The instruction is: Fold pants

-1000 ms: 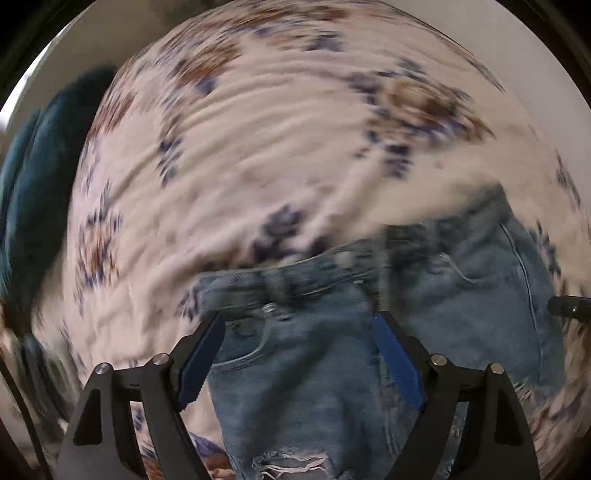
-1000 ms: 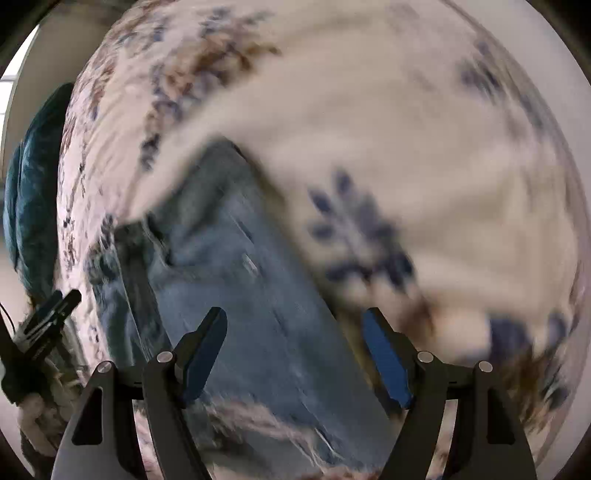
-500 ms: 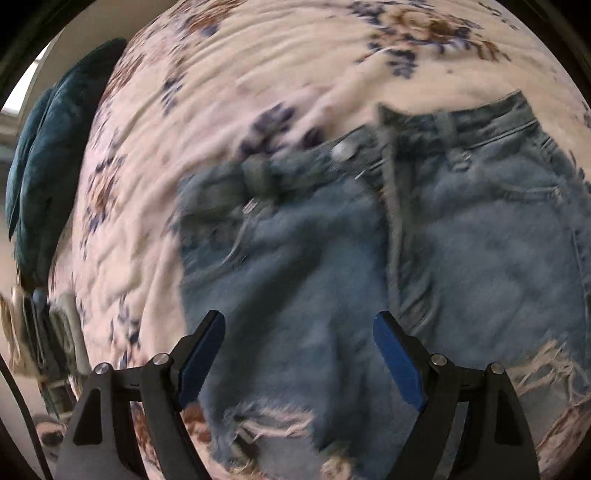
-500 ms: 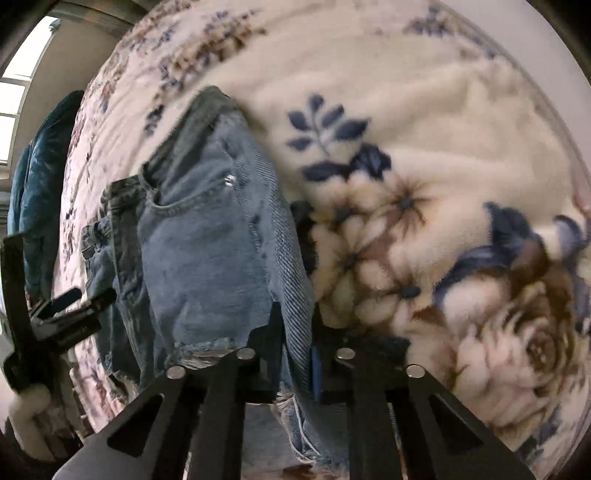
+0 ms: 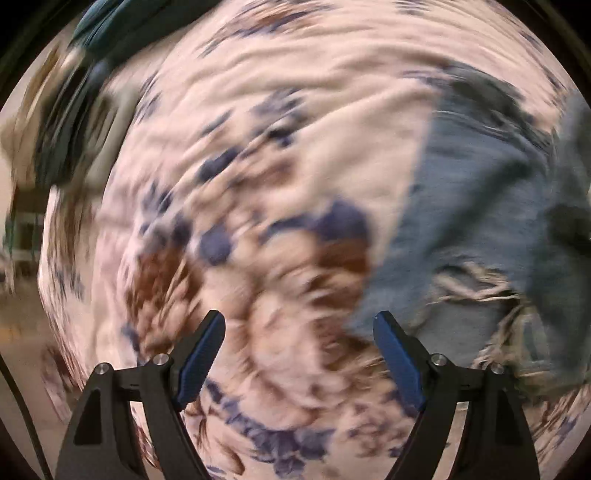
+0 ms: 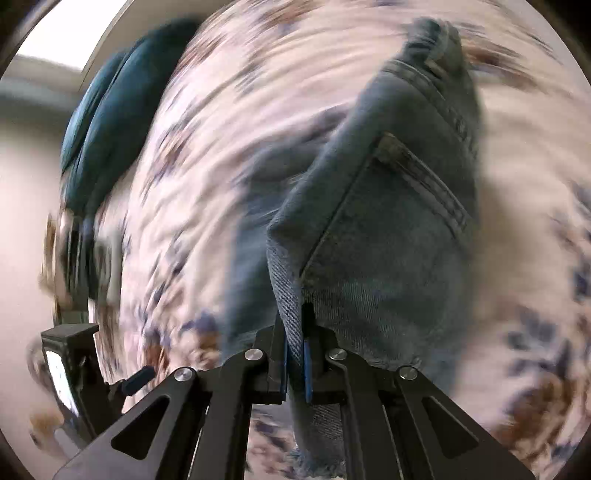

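The pants are light blue denim shorts with frayed hems, lying on a floral fleece blanket. In the right wrist view my right gripper is shut on the side edge of the shorts and lifts that side, so the back pocket faces the camera. In the left wrist view my left gripper is open and empty over the blanket, just left of the shorts' frayed hem. The left gripper also shows at the lower left of the right wrist view. Both views are motion-blurred.
A dark teal cushion lies at the far left edge of the blanket, also at the top of the left wrist view. Blurred furniture stands beyond the blanket's left edge.
My right gripper closed on the shorts' side edge and has lifted and swung it leftward. My left gripper moved off the shorts to the left, still open.
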`<action>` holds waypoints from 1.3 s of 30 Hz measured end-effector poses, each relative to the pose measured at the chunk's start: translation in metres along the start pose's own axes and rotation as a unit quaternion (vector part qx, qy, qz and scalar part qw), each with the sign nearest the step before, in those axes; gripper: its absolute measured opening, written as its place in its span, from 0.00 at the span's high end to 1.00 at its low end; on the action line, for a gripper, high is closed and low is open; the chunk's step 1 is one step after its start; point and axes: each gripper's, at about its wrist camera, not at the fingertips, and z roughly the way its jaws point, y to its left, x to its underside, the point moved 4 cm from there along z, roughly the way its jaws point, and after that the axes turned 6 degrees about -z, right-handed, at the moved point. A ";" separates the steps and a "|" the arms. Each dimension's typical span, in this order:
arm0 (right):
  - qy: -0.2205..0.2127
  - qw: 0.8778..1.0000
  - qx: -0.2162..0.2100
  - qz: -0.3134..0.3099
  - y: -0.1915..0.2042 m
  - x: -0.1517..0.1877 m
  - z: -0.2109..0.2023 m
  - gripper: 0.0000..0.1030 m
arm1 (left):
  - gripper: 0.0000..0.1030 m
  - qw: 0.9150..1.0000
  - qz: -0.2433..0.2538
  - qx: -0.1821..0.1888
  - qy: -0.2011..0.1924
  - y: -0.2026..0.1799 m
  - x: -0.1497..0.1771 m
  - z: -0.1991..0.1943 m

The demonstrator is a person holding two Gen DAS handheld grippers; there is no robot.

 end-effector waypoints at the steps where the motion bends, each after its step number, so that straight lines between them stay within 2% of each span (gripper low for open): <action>1: 0.030 0.999 -0.003 -0.035 0.029 0.003 0.021 0.93 | 0.20 1.000 -0.014 0.005 0.006 0.009 0.002 0.005; 3: 0.074 0.996 -0.015 -0.053 0.060 0.003 0.054 0.93 | 0.20 0.999 -0.042 0.025 0.016 0.024 0.004 0.013; 5: 0.149 0.986 -0.065 -0.039 0.077 0.015 0.082 0.92 | 0.20 0.996 -0.071 0.050 0.027 0.038 0.003 0.018; 7: 0.178 0.980 -0.089 -0.014 0.076 0.017 0.085 0.82 | 0.20 0.992 -0.094 0.077 0.035 0.047 0.002 0.019; 8: 0.176 0.980 -0.094 -0.011 0.075 0.014 0.077 0.62 | 0.20 0.989 -0.108 0.089 0.041 0.051 0.002 0.017; 9: 0.173 0.980 -0.096 -0.012 0.076 0.010 0.070 0.35 | 0.20 0.986 -0.122 0.103 0.046 0.055 0.002 0.015; 10: 0.166 0.981 -0.098 -0.017 0.070 0.007 0.052 0.24 | 0.20 0.983 -0.135 0.117 0.050 0.057 0.002 0.012; 11: 0.160 0.982 -0.094 -0.024 0.067 0.001 0.040 0.19 | 0.20 0.979 -0.147 0.133 0.048 0.058 0.001 0.009; 13: 0.151 0.986 -0.067 -0.033 0.055 -0.018 0.018 0.19 | 0.20 0.974 -0.150 0.165 0.046 0.053 -0.004 0.007; 15: 0.152 0.987 -0.037 -0.028 0.040 -0.045 0.012 0.19 | 0.20 0.972 -0.132 0.187 0.051 0.028 -0.008 0.012; 19: 0.151 0.987 0.038 -0.036 0.016 -0.102 0.017 0.19 | 0.21 0.975 -0.095 0.189 0.064 -0.019 -0.017 0.039; 20: 0.152 0.985 0.054 -0.057 0.013 -0.117 0.020 0.19 | 0.27 0.977 -0.089 0.184 0.068 -0.028 -0.017 0.046; 21: 0.156 0.983 0.067 -0.075 0.013 -0.126 0.028 0.19 | 0.42 0.978 -0.083 0.178 0.068 -0.034 -0.017 0.052; 24: 0.183 0.962 0.122 -0.161 0.023 -0.152 0.055 0.19 | 0.68 0.980 -0.073 0.177 0.062 -0.049 -0.014 0.060; 25: 0.197 0.949 0.150 -0.196 0.024 -0.156 0.067 0.19 | 0.72 0.981 -0.068 0.173 0.057 -0.053 -0.012 0.060; 26: 0.203 0.942 0.163 -0.212 0.023 -0.159 0.073 0.19 | 0.76 0.983 -0.063 0.165 0.051 -0.056 -0.008 0.062; 27: 0.213 0.927 0.191 -0.241 0.021 -0.161 0.083 0.25 | 0.81 0.984 -0.060 0.160 0.049 -0.063 -0.006 0.063; 28: 0.215 0.920 0.202 -0.257 0.022 -0.161 0.091 0.33 | 0.83 0.985 -0.057 0.154 0.046 -0.067 -0.003 0.065; 29: 0.219 0.916 0.205 -0.265 0.021 -0.160 0.096 0.45 | 0.84 0.986 -0.056 0.153 0.043 -0.069 0.001 0.066; 30: 0.218 0.914 0.209 -0.272 0.020 -0.160 0.100 0.53 | 0.84 0.986 -0.056 0.151 0.041 -0.072 0.008 0.068; 33: 0.195 0.924 0.210 -0.255 0.010 -0.165 0.104 0.54 | 0.81 0.986 -0.062 0.148 0.041 -0.081 0.013 0.068; 36: 0.198 0.931 0.193 -0.238 0.002 -0.162 0.099 0.51 | 0.80 0.982 -0.093 0.153 0.052 -0.069 0.017 0.060; 39: 0.186 0.952 0.130 -0.206 -0.003 -0.160 0.065 0.47 | 0.70 0.976 -0.131 0.168 0.038 -0.053 0.032 0.032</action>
